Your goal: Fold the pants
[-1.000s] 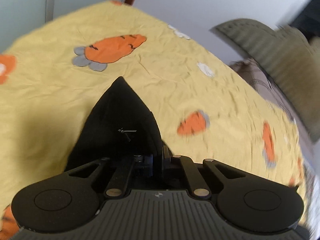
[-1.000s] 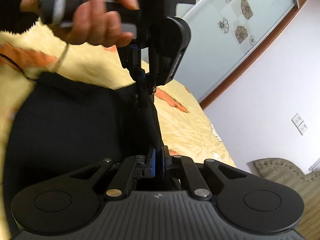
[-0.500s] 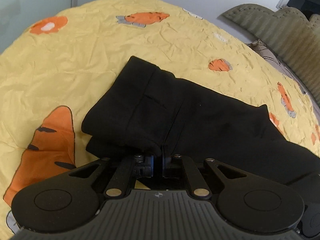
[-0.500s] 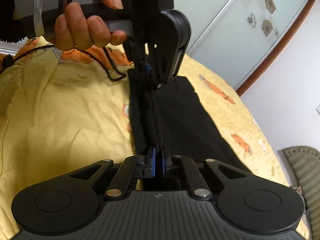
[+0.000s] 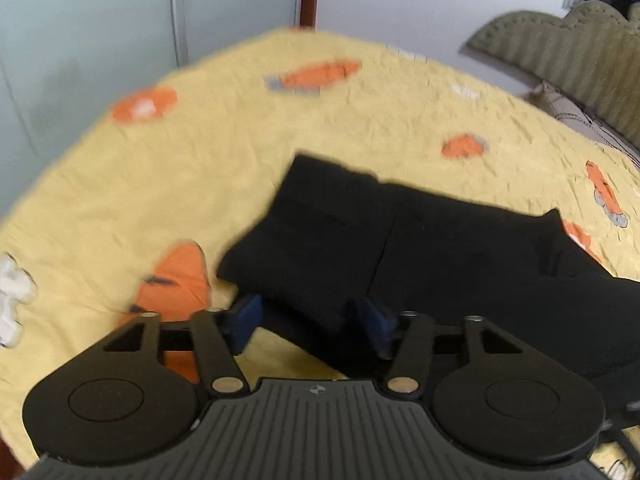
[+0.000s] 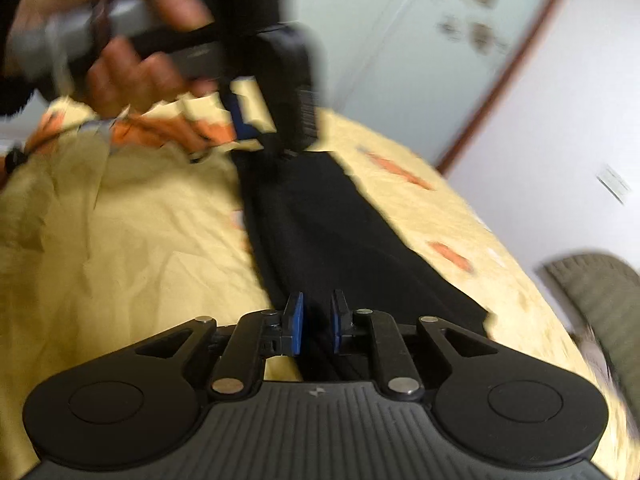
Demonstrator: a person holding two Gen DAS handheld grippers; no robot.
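Observation:
Black pants (image 5: 400, 240) lie folded lengthwise on a yellow bedsheet (image 5: 200, 160) with orange carrot prints. My left gripper (image 5: 310, 322) is open, its blue pads (image 5: 248, 316) standing either side of the near corner of the pants. In the right wrist view the pants (image 6: 320, 232) run away from me as a long strip. My right gripper (image 6: 316, 324) is open with a small gap over the near end of the strip. The left gripper (image 6: 256, 120), held by a hand (image 6: 120, 60), shows open at the strip's far end.
A green ribbed headboard or cushion (image 5: 560, 52) stands at the back right. Glass sliding doors (image 5: 120, 20) and a white wall (image 6: 560, 120) lie beyond the bed. A cable (image 6: 24, 156) trails from the hand over the sheet.
Both grippers have opened and let go of the pants. The pants now lie flat on the sheet, and the left gripper has drawn back a little from them.

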